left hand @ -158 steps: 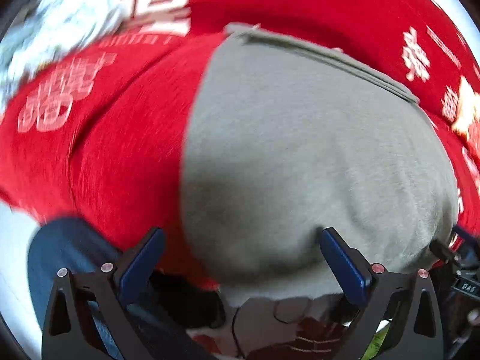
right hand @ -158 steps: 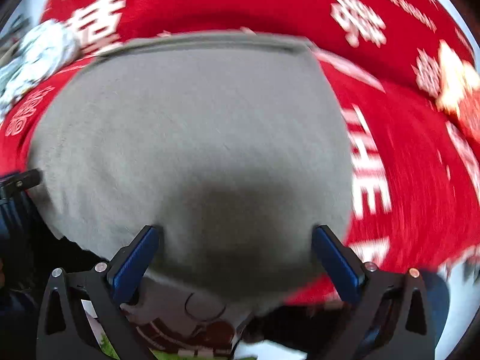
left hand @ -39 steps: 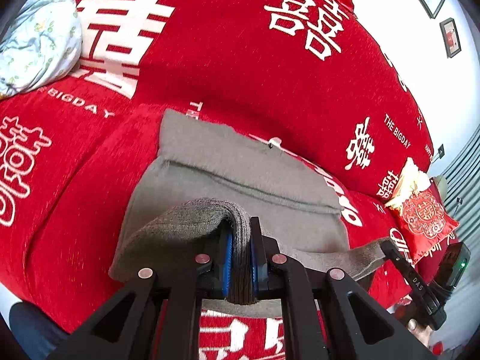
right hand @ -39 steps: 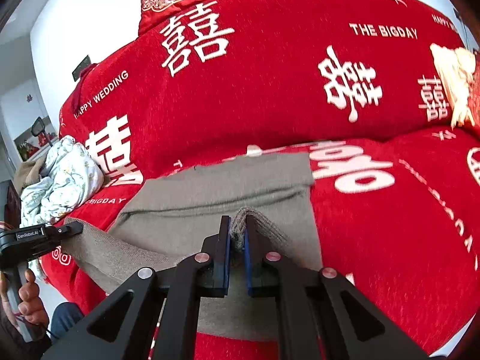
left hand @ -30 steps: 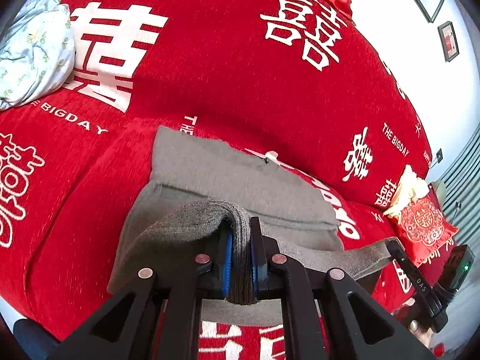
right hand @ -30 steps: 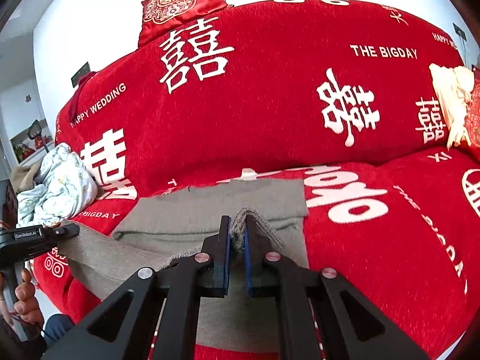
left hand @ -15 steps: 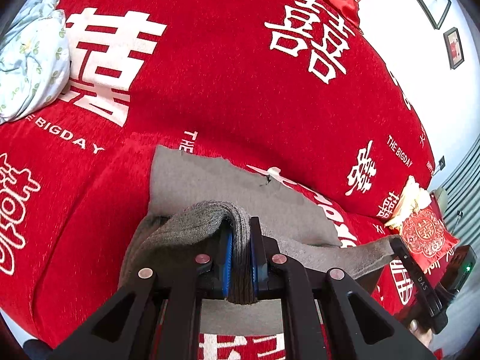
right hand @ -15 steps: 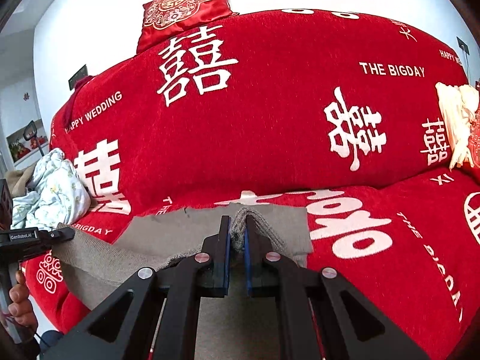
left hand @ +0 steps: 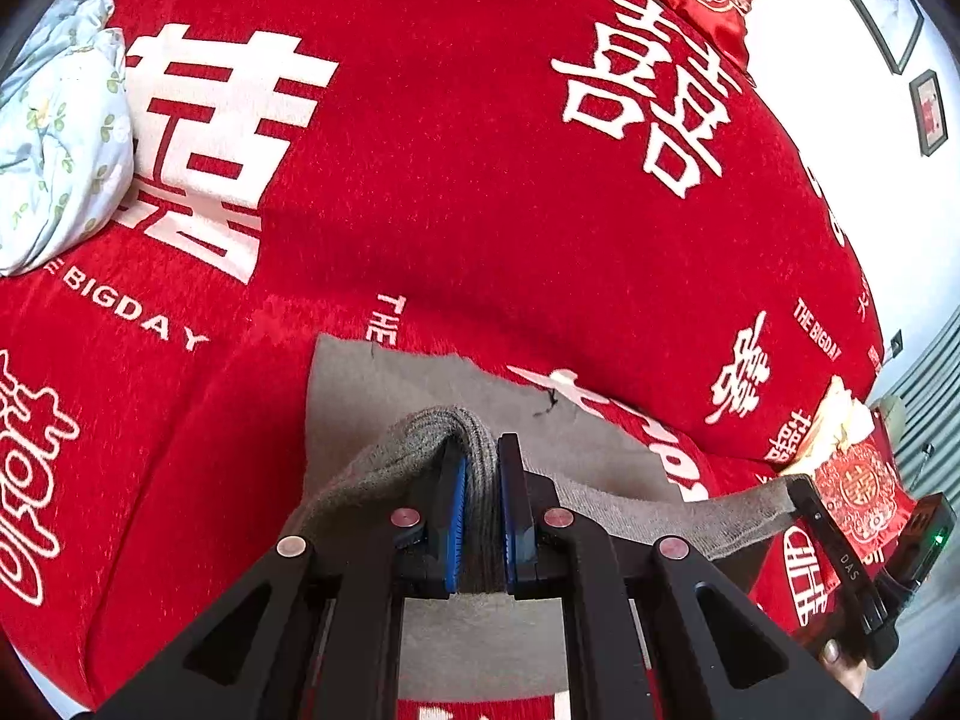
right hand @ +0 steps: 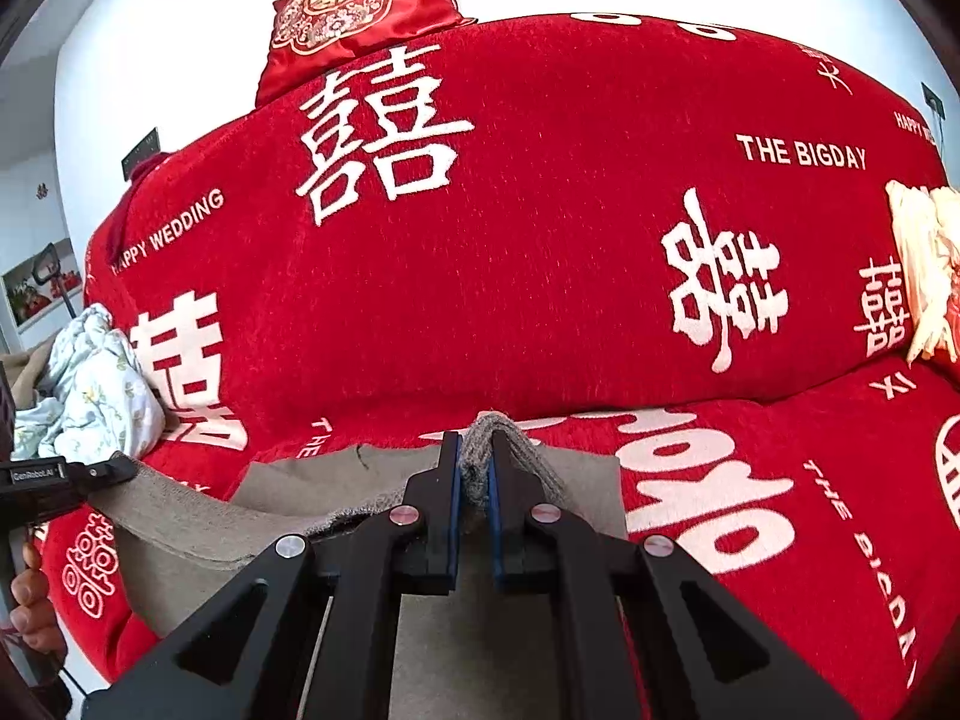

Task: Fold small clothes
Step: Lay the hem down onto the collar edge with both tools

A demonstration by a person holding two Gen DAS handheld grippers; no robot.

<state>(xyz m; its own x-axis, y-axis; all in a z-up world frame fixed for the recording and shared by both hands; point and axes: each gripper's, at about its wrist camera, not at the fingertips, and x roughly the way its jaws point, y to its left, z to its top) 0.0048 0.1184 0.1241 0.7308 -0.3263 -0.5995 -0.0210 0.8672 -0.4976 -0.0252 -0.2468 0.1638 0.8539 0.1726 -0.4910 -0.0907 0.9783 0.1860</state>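
A grey knitted garment (left hand: 384, 396) lies on the seat of a red sofa (left hand: 480, 180). My left gripper (left hand: 480, 480) is shut on a bunched fold of its near left corner. My right gripper (right hand: 474, 468) is shut on the near right corner of the same grey garment (right hand: 300, 480). The lifted edge stretches taut between the two and hangs over the flat far part. In the left wrist view the right gripper (left hand: 798, 486) shows at the right, pinching the stretched edge. In the right wrist view the left gripper (right hand: 114, 471) shows at the left, held by a hand (right hand: 30, 600).
A crumpled pale floral cloth (left hand: 54, 126) lies at the sofa's left end, also seen as the pale floral cloth (right hand: 90, 384). A red embroidered cushion (right hand: 360, 6) sits atop the backrest. Another cushion with cream fringe (right hand: 924, 264) sits at the right end. White wall with framed pictures (left hand: 927, 114) behind.
Both grippers have carried the lifted grey edge toward the backrest and a little upward. Less of the flat garment shows beyond the fingertips now. Both grips have stayed as they were.
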